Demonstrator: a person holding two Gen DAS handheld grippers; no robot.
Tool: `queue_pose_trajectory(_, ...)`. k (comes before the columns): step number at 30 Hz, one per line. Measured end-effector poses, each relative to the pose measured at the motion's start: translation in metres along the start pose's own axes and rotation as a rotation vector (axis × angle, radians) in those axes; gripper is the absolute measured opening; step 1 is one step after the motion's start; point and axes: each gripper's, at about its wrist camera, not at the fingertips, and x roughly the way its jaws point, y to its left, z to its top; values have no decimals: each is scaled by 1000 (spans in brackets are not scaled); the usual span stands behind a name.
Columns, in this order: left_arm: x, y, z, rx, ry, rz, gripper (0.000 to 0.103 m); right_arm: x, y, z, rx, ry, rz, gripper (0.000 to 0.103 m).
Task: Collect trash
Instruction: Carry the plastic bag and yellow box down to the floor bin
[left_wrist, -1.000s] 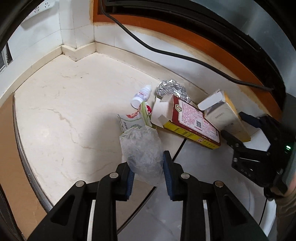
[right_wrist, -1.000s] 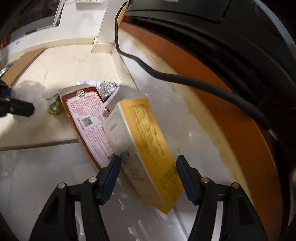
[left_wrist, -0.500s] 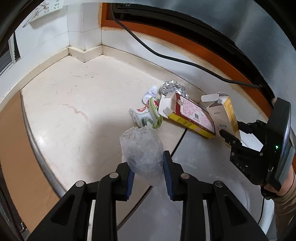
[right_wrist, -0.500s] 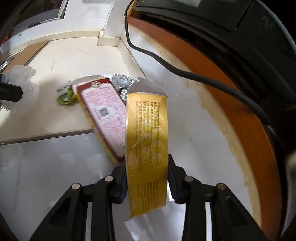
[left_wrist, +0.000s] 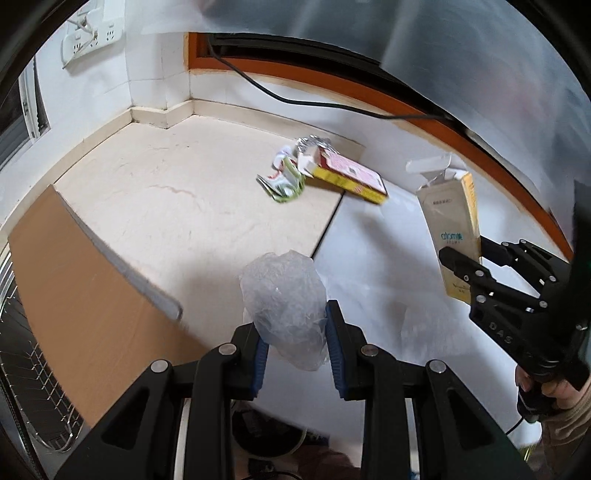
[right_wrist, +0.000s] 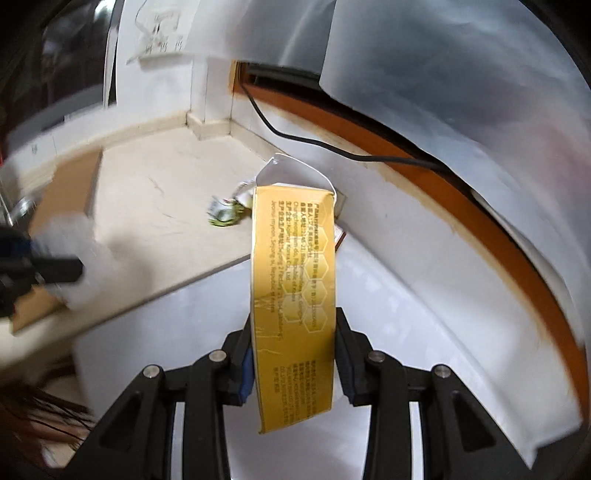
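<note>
My left gripper (left_wrist: 295, 339) is shut on a crumpled clear plastic bag (left_wrist: 286, 299), held above the counter edge. My right gripper (right_wrist: 294, 354) is shut on a tall yellow and white carton (right_wrist: 293, 288) with its top flap open; the same carton (left_wrist: 452, 225) shows lifted off the surface at the right of the left wrist view. Left on the counter are a red and yellow flat box (left_wrist: 349, 175), a green and white wrapper (left_wrist: 284, 182), a small white bottle (left_wrist: 282, 153) and crumpled foil (left_wrist: 314, 142). The blurred left gripper (right_wrist: 40, 269) with the bag shows at the left of the right wrist view.
A brown board (left_wrist: 85, 280) lies on the counter's left side beside a wire rack (left_wrist: 26, 354). A black cable (left_wrist: 314, 103) runs along the orange-trimmed back edge (left_wrist: 424, 114). A power strip (left_wrist: 90, 40) hangs on the white wall. A hand (left_wrist: 554, 391) holds the right gripper.
The right gripper closed on the yellow carton and lifted it off the counter. Both grippers drew back from the trash pile, which now looks smaller and farther away. The left kept its bag.
</note>
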Motion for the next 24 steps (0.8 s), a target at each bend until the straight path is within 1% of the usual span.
queue_pose_trajectory(1,-5,1,-6,11,-1,-7,27,-3,8,-2,21,-4,4,36)
queue_pose_trajectory(6,-32,6,-38,59,-11,-46,27,-46,35,-26,163,-24,40,36)
queue_pose_trajectory(11,-47,11,-65,91,-2,-61,27,-82,60,-56,240,-22,94,36)
queue_pose_trajectory(13,-49,12,-79,102,17,-61,27,-91,70,-67,252,-13,113,36)
queue_pose_trajectory(18,-44,13,-105,121,64,-43,27,-98,92,-89,254,33,156,36)
queue_pose_trajectory(24,-34,12,-137,106,110,-21,27,-90,115,-121,211,112,217,36)
